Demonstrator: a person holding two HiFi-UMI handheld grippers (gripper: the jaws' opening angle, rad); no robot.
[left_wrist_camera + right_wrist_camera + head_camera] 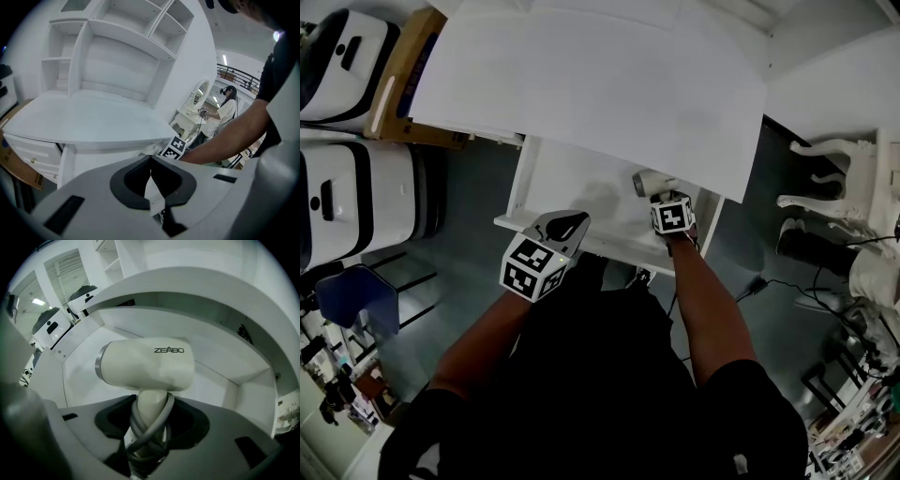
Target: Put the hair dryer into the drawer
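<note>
A cream hair dryer [146, 366] with a grey cord wound round its handle is held by that handle in my right gripper [147, 434], which is shut on it. In the head view the hair dryer [649, 183] sits inside the open white drawer [572, 178] at its right side, under the desk top, with the right gripper [668, 208] just behind it. My left gripper [565, 228] hovers at the drawer's front edge [534, 228], jaws together with nothing between them. In the left gripper view the left gripper [152, 187] points at the desk [93, 126].
A white desk with a shelf unit [122, 51] stands over the drawer. White machines [342, 66] and a cardboard box [403, 84] are at the left. A white stool [830, 173] and cables [787, 286] lie at the right. Another person [225, 110] stands far off.
</note>
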